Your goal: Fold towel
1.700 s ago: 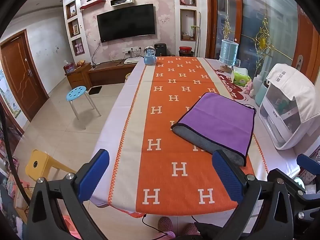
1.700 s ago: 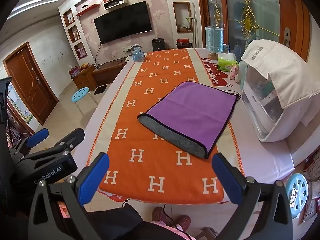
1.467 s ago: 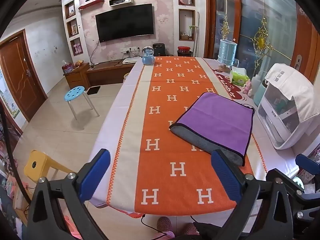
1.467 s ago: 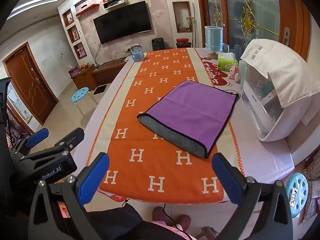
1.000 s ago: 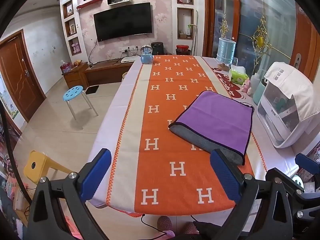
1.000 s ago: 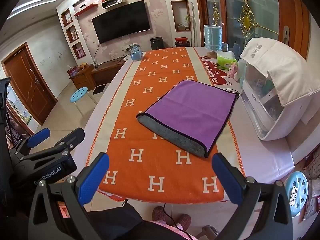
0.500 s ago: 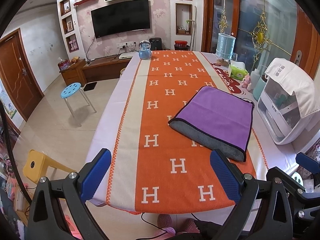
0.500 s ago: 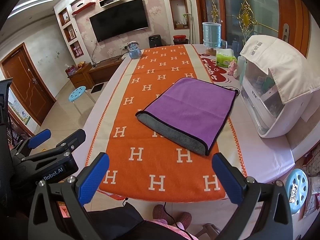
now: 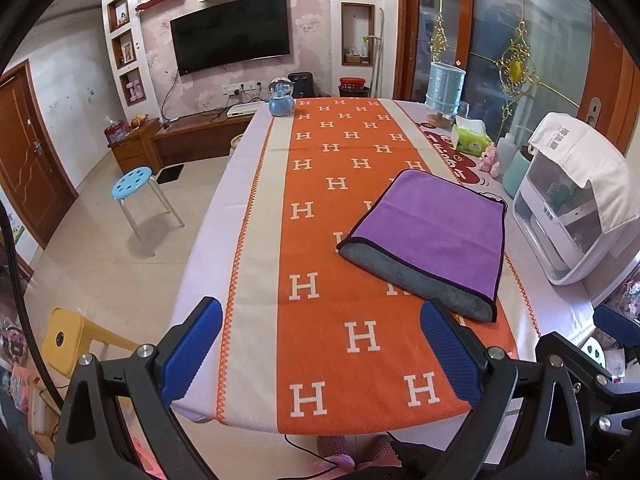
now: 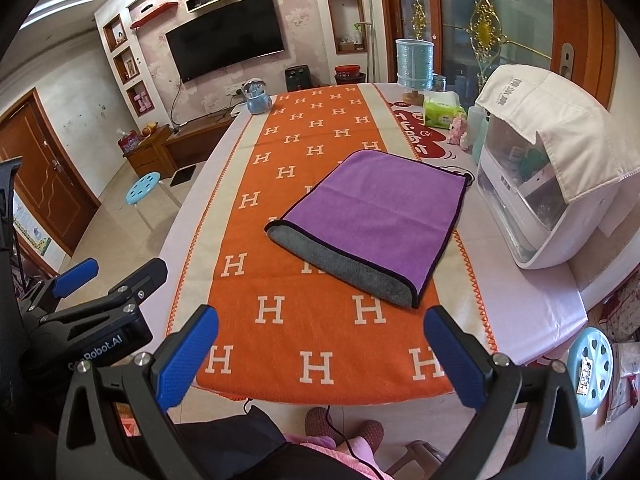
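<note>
A purple towel (image 9: 432, 230) with a grey underside lies folded flat on the orange runner of the table (image 9: 320, 240), right of centre; it also shows in the right wrist view (image 10: 376, 216). My left gripper (image 9: 320, 344) is open and empty, held above the table's near edge, short of the towel. My right gripper (image 10: 320, 348) is open and empty, also back at the near edge. The left gripper's body shows at the left in the right wrist view (image 10: 92, 312).
A white covered appliance (image 10: 548, 176) stands at the table's right edge beside the towel. A tissue pack (image 10: 442, 110), a blue container (image 10: 414, 64) and a snow globe (image 10: 258, 98) stand farther back. Stools (image 9: 138, 186) stand on the floor left.
Both grippers have drifted slightly back and up from the table; the towel appears a little farther away. The towel has not moved and both grippers stay open.
</note>
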Action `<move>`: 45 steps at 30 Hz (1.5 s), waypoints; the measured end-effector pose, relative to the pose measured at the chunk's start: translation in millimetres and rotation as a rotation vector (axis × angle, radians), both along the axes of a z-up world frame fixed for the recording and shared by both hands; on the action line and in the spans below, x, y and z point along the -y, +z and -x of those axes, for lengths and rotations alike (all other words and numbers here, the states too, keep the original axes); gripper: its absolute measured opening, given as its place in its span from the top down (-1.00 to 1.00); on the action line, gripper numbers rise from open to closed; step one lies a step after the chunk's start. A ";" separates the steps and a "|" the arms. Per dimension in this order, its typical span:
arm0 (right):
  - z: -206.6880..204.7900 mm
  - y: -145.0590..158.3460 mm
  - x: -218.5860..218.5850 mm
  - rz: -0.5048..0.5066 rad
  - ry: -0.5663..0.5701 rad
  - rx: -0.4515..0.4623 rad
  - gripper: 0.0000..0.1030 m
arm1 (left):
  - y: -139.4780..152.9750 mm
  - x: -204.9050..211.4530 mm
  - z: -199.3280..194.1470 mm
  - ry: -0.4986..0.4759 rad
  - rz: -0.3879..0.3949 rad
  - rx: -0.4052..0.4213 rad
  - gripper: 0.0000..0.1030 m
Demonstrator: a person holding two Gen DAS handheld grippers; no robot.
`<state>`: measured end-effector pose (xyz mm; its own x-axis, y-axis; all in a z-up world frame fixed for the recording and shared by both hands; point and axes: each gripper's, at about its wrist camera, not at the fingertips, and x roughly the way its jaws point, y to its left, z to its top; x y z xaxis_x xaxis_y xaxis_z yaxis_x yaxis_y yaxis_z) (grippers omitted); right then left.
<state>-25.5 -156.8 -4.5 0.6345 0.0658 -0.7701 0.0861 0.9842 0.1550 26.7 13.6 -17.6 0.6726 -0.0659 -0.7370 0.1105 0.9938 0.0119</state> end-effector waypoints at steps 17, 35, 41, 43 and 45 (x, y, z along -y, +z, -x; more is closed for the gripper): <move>5.7 -7.8 -0.9 -0.003 -0.111 -0.003 -0.99 | -9.3 9.4 -24.7 -0.108 -0.010 -0.032 -0.93; -51.0 -30.6 44.6 -0.062 -0.144 -0.029 -0.90 | -40.5 56.9 -95.4 -0.226 -0.022 -0.145 -0.93; -71.6 -41.6 60.4 -0.052 -0.145 -0.056 -0.83 | -54.5 72.2 -117.6 -0.271 -0.052 -0.170 -0.94; -77.6 -45.7 65.0 -0.051 -0.141 -0.064 -0.81 | -61.0 77.3 -126.7 -0.287 -0.070 -0.184 -0.93; -83.3 -50.6 69.4 -0.048 -0.125 -0.069 -0.80 | -67.0 80.5 -135.3 -0.300 -0.084 -0.196 -0.93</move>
